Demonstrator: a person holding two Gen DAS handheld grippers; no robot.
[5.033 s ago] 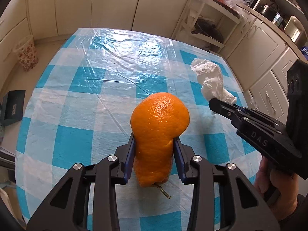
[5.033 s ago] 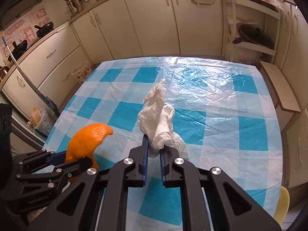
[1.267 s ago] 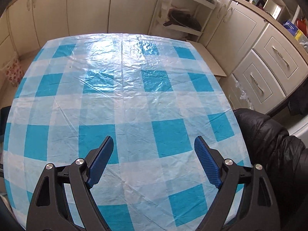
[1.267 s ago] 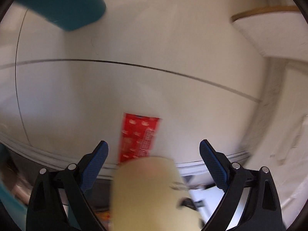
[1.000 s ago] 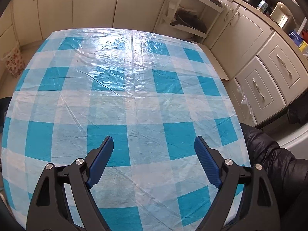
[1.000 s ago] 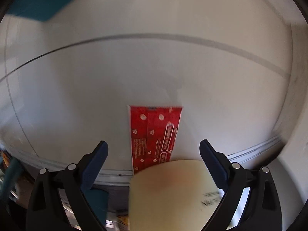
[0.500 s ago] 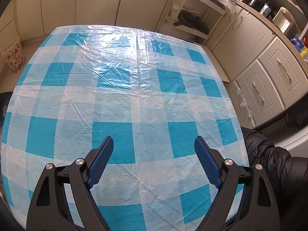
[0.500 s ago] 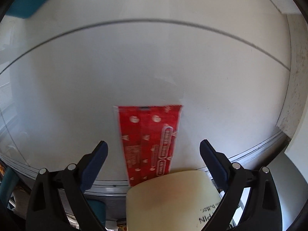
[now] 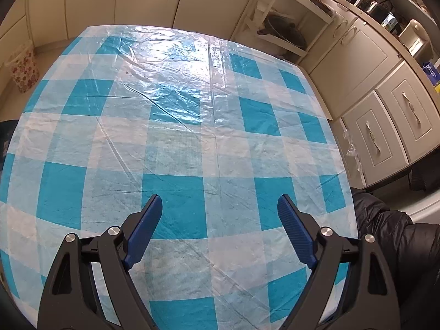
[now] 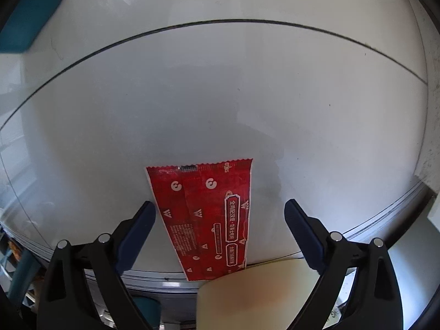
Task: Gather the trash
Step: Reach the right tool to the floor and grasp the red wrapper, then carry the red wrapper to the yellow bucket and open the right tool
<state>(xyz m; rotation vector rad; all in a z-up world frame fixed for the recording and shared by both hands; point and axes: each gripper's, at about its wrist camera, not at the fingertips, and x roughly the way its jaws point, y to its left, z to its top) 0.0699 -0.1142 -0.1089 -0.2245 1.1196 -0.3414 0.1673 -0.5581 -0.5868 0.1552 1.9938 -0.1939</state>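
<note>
In the right wrist view a flat red wrapper [image 10: 209,214] with white print lies on a white glossy surface [image 10: 220,96], its near end at the surface's front edge. My right gripper [image 10: 220,214] is open and empty, its jaws standing to either side of the wrapper, just above it. In the left wrist view my left gripper [image 9: 220,214] is open and empty above the blue-and-white checked tablecloth [image 9: 178,137]. No trash shows on that table.
A cream-coloured object [image 10: 261,294] sits below the white surface's front edge, between the right gripper's arms. A teal object [image 10: 30,13] is at the far left. Beside the table are cream cabinets [image 9: 385,110], a floral bin [image 9: 22,68] and a black jacket [image 9: 398,247].
The orange peel and the tissue held five seconds ago are gone from both grippers, which now stand open. Over the last second the right gripper has moved closer over the red wrapper.
</note>
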